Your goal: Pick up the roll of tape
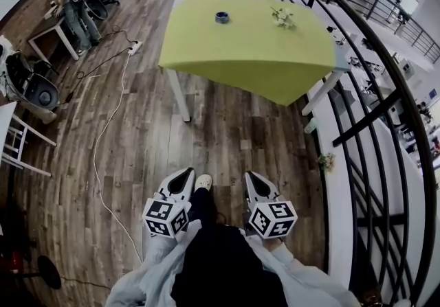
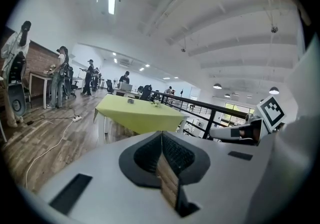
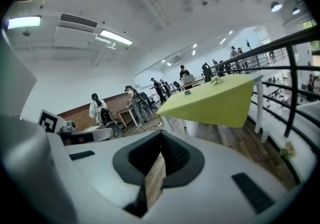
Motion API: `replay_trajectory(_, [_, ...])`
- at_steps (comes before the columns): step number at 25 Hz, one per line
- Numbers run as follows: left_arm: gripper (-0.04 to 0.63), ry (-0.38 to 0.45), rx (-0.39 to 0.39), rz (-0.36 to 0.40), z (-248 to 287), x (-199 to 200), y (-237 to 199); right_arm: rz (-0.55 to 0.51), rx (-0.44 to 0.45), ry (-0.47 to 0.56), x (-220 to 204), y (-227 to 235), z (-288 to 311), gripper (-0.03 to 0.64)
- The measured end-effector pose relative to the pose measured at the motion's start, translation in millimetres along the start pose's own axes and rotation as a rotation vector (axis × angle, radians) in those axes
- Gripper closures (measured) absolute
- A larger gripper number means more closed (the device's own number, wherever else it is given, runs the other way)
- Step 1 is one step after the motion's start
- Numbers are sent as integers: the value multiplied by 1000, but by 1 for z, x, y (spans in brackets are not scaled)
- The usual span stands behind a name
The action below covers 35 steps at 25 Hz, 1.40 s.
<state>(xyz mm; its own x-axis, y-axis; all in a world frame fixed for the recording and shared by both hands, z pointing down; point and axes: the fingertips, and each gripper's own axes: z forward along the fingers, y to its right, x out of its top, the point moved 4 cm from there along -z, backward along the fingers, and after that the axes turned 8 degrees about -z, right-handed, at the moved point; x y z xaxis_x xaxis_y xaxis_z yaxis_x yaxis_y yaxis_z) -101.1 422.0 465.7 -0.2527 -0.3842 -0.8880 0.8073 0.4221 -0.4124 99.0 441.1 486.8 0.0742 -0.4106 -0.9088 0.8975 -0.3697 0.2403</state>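
In the head view, the left tool (image 1: pixel 183 178) and the right tool (image 1: pixel 254 180) are held low and close to the person's body, above the wooden floor (image 1: pixel 137 141). Both point toward a tabletop (image 1: pixel 254 51) with a yellow-green cover. The roll of tape (image 1: pixel 222 17) lies on the far part of this tabletop, well apart from both tools. A small bunch of flowers (image 1: pixel 282 18) lies to its right. A black railing (image 1: pixel 371 113) runs along the right side.

In the left gripper view, the two jaws of the left tool (image 2: pixel 161 140) are pressed together with nothing between them. The tabletop (image 2: pixel 142 114) is far ahead, and the roll of tape (image 2: pixel 131 100) is a small dark thing on it.

In the right gripper view, the jaws of the right tool (image 3: pixel 159 144) are also fully closed and hold nothing. The roll of tape (image 3: pixel 187 92) sits on the tabletop (image 3: pixel 220 103) in the distance.
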Motion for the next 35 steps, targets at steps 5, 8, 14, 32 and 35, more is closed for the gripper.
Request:
replay_trajectory(5, [578,-3,14,18,25,15,-21,0,-14,-7,11,8,26,607])
replay_trajectory(8, [578,-5,19,35,42,25,-32,1,-25,-10,20,17,42,607])
replay_trajectory(14, [578,-7,13,34,77,43,-56,3,-49,-12,40,34,80,607])
replay_trajectory(32, [578,-30,-60,83,163,111,-142,20,-160,75,104,49,191,374])
replay_trajectory(35, [578,-39,-80,99,172,116,-153,14,-171,94,108,49,203,350])
